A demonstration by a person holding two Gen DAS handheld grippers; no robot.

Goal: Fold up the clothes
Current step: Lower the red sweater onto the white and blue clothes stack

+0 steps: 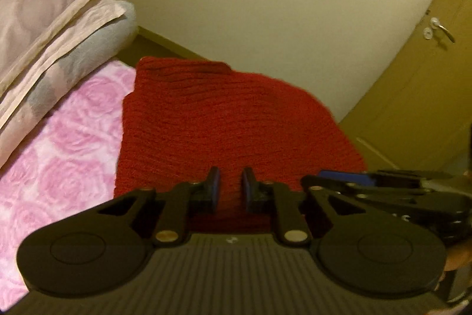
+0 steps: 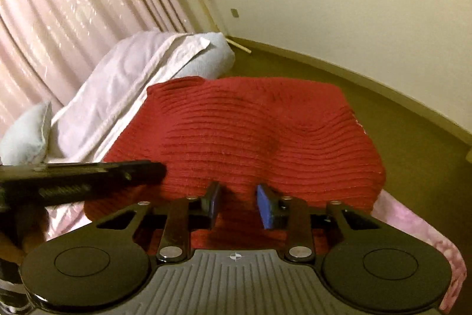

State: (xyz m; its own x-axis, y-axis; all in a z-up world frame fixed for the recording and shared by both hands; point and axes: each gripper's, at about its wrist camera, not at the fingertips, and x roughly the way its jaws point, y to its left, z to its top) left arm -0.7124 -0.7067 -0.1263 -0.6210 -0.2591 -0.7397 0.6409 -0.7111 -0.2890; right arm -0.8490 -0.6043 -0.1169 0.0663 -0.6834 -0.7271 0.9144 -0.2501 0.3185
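Your left gripper (image 1: 231, 188) and right gripper (image 2: 238, 204) stand part-open, holding nothing, over the red ribbed knit garment (image 2: 250, 135) on the pink floral bedspread (image 1: 59, 143) (near edge); a shallow pinch may slip the bulky knit.

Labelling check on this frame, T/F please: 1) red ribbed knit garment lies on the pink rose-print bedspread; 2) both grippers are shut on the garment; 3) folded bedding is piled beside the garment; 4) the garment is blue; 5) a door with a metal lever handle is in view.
1) True: the red ribbed knit garment lies on the pink rose-print bedspread.
2) False: the left gripper and right gripper are both open, jaws apart over the knit.
3) True: the pale folded bedding sits beside it.
4) False: it is red.
5) True: the door with a metal lever handle shows in the left wrist view.
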